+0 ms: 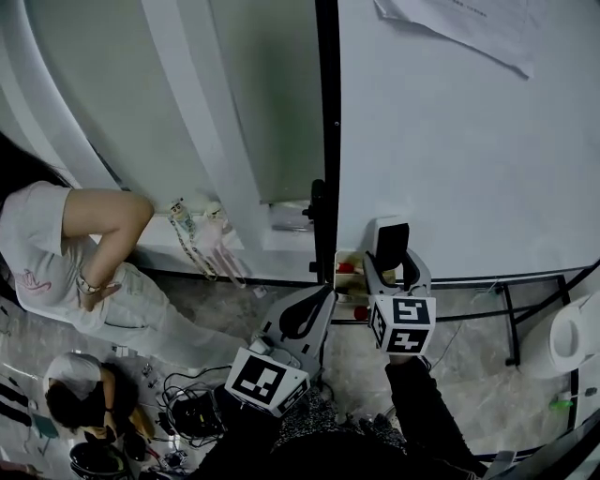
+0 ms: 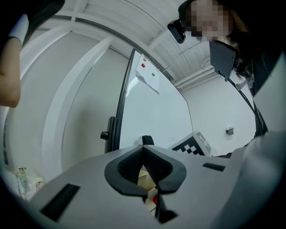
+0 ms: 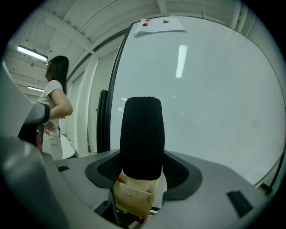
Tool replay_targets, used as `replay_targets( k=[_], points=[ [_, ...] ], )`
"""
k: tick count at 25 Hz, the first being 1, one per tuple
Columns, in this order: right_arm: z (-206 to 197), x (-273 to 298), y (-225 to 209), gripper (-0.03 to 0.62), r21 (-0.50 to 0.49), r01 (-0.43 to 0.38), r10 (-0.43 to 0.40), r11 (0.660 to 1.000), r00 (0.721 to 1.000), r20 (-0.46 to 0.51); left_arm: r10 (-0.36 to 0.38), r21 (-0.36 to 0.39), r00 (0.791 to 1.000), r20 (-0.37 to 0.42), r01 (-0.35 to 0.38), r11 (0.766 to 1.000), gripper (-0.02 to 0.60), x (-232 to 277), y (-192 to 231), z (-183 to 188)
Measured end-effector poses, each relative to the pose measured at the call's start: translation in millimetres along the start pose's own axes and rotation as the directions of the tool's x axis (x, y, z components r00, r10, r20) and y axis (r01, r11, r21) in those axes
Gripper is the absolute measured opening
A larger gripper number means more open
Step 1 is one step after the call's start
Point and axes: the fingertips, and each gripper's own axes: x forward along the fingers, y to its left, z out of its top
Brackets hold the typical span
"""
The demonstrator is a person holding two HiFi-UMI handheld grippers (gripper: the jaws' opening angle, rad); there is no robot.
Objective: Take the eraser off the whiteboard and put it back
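Black felt eraser (image 3: 142, 138) gripped in the right tool (image 1: 392, 272) facing the whiteboard (image 3: 214, 112) beside its dark frame edge (image 1: 327, 112); left tool (image 2: 145, 172) closed, empty.

The oblong felt eraser (image 3: 142, 136) is black with a fine ribbed weave. The flat whiteboard (image 1: 469, 169) is white, framed in black, with one small red magnet (image 3: 145, 24) and one green magnet (image 3: 166, 20).

Whiteboard (image 1: 469, 169) and paper sheet (image 1: 450, 23) run past the top edge.
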Motion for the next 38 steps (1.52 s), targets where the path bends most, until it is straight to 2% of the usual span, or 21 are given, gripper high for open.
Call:
replay_targets(
  k=[5,10,19,24,31,35,38],
  points=[
    [-18,11,11,0.276,-0.005,-0.039,0.039,0.999,0.997,-0.066,0.016,-0.01,1.0,-0.002,-0.016,1.0,0.006,-2,7,-4],
    [-20,13,10,0.276,0.013,-0.049,0.05,0.999,0.997,-0.063,0.026,-0.016,1.0,-0.003,-0.026,1.0,0.006,-1,11,-6],
    [-17,8,10,0.276,0.021,-0.083,0.084,0.996,0.996,-0.043,0.007,-0.016,1.0,-0.002,-0.007,1.0,0.006,7,3,-5],
    [-2,-8,4,0.276,0.004,-0.087,0.087,0.996,0.996,-0.004,-0.007,-0.015,1.0,0.004,0.007,1.0,0.006,11,0,-3],
    [27,-45,5,0.276,-0.081,-0.091,0.096,0.993,0.993,0.063,-0.02,-0.008,1.0,0.018,0.02,1.0,0.006,15,-8,2],
    [31,-60,7,0.275,-0.082,-0.123,0.129,0.989,0.989,0.077,-0.027,-0.006,0.999,0.024,0.027,1.0,0.006,17,-14,4],
    [30,-74,6,0.235,-0.114,-0.131,0.14,0.985,0.987,0.078,-0.034,-0.004,0.999,0.023,0.034,0.999,0.006,17,-20,5]
  ],
)
